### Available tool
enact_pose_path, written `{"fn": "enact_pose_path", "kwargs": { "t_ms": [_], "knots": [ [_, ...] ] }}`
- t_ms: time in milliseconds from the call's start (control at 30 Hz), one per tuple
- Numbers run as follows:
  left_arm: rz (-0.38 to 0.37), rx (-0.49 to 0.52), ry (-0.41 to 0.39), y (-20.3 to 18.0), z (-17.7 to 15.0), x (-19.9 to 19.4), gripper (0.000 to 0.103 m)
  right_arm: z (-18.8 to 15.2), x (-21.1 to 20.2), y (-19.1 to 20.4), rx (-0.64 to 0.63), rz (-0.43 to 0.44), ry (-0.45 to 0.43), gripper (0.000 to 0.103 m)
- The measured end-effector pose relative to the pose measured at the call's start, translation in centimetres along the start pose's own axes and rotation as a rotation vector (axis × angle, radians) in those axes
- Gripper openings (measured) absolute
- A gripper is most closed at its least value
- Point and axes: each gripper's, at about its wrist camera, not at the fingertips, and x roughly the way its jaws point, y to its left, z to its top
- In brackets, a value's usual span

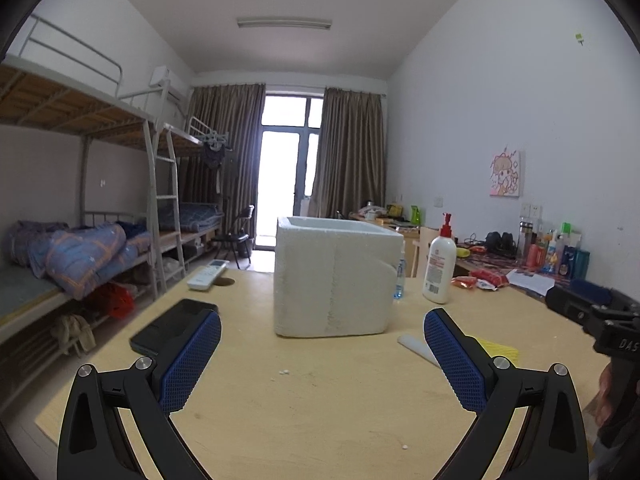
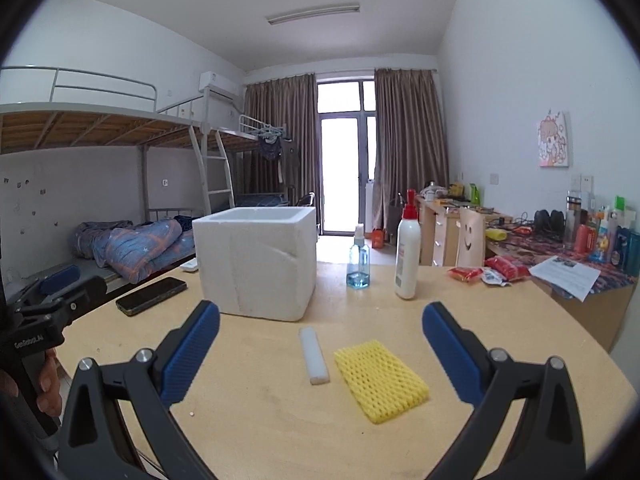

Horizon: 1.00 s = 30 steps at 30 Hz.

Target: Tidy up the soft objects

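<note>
A yellow foam net pad [image 2: 381, 380] and a white foam stick [image 2: 314, 355] lie flat on the wooden table, side by side, between the fingers of my right gripper [image 2: 320, 348], which is open and empty above them. A white styrofoam box [image 2: 256, 262], open at the top, stands behind them. In the left wrist view the box [image 1: 336, 276] stands straight ahead of my left gripper [image 1: 322, 356], which is open and empty. The stick [image 1: 418, 347] and a corner of the pad [image 1: 500, 348] show beside its right finger.
A black phone [image 2: 151, 296] [image 1: 168, 330] lies left of the box, a remote [image 1: 208, 274] behind it. A spray bottle [image 2: 359, 258] and a lotion bottle [image 2: 407, 256] stand right of the box. Red snack packs [image 2: 486, 272] lie at the table's right. Bunk beds stand on the left.
</note>
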Motion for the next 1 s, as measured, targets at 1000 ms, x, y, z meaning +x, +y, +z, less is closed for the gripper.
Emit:
{"fn": "enact_pose_path", "kwargs": {
  "t_ms": [1000],
  "knots": [
    [-0.108, 0.023, 0.09, -3.7, -0.4, 2.4, 0.102, -1.2, -0.5, -3.0, 0.03, -0.066, 0.065, 0.102]
  ]
}}
